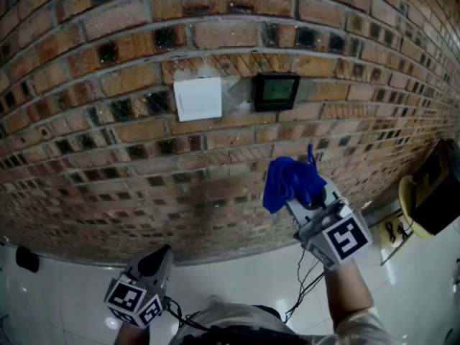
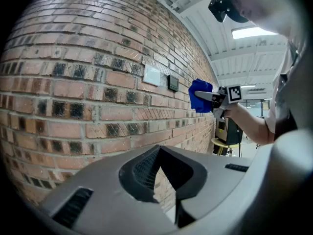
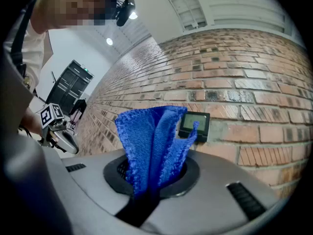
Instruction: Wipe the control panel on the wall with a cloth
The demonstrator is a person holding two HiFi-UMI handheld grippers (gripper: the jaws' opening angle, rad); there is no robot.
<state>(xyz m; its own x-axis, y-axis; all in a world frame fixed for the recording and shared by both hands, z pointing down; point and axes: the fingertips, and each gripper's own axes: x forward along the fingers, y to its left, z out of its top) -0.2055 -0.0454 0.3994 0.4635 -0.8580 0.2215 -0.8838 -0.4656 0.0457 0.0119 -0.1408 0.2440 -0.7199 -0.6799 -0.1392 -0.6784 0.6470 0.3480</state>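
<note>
A small black control panel (image 1: 277,91) with a greenish screen is set in the brick wall, just right of a white switch plate (image 1: 198,98). My right gripper (image 1: 305,192) is shut on a folded blue cloth (image 1: 290,181), held up below the panel and not touching it. In the right gripper view the cloth (image 3: 149,141) stands out of the jaws with the panel (image 3: 193,125) just behind it. My left gripper (image 1: 157,261) hangs low at the left, shut and empty. Its own view shows the panel (image 2: 173,82), the cloth (image 2: 200,96) and the shut left gripper (image 2: 161,175).
A yellow stool with a black object (image 1: 431,192) stands by the wall at the right, with cables (image 1: 392,230) on the glossy white floor beside it. A dark object (image 1: 27,259) lies on the floor at far left. A black cabinet (image 3: 68,89) stands further along the wall.
</note>
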